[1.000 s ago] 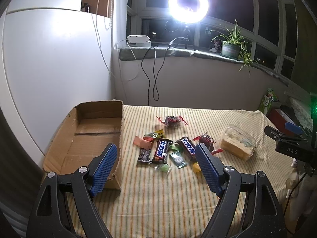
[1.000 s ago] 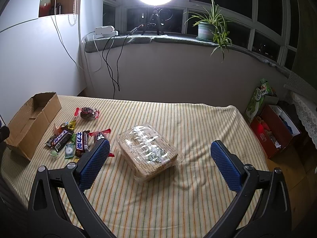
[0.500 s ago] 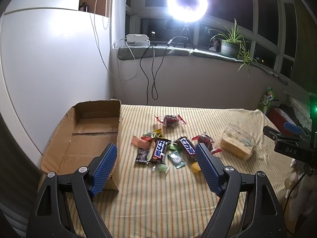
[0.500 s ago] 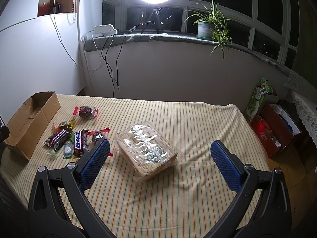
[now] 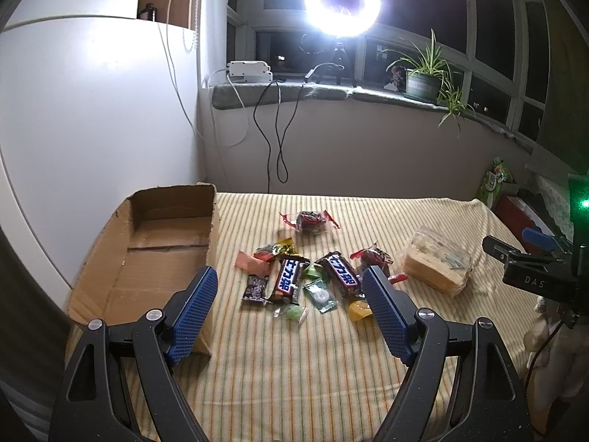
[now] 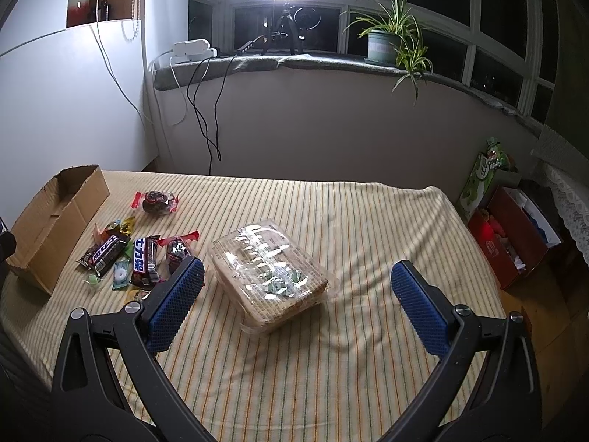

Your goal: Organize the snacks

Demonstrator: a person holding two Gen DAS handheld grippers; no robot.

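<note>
Snacks lie on a striped cloth (image 6: 368,228), none yet in the box (image 5: 154,254), which sits empty at nine o'clock of the pile, just beside it. Largest is the clear pack (image 6: 268,272) of wafers at three o'clock, a little apart from the rest: stiff, likely light, slick and crushable, so I would take it across its short sides. Next come two bars (image 5: 289,278) (image 5: 340,274), firm enough to pinch mid-length. A round cake (image 5: 309,221) in crinkly wrap sits at twelve o'clock, soft, better held by its body than by the twisted ends. Small candies (image 5: 320,296) are light and slippery. Left gripper (image 5: 291,316) hangs above the pile, right gripper (image 6: 296,293) above the pack; both have jaws wide apart, empty.
</note>
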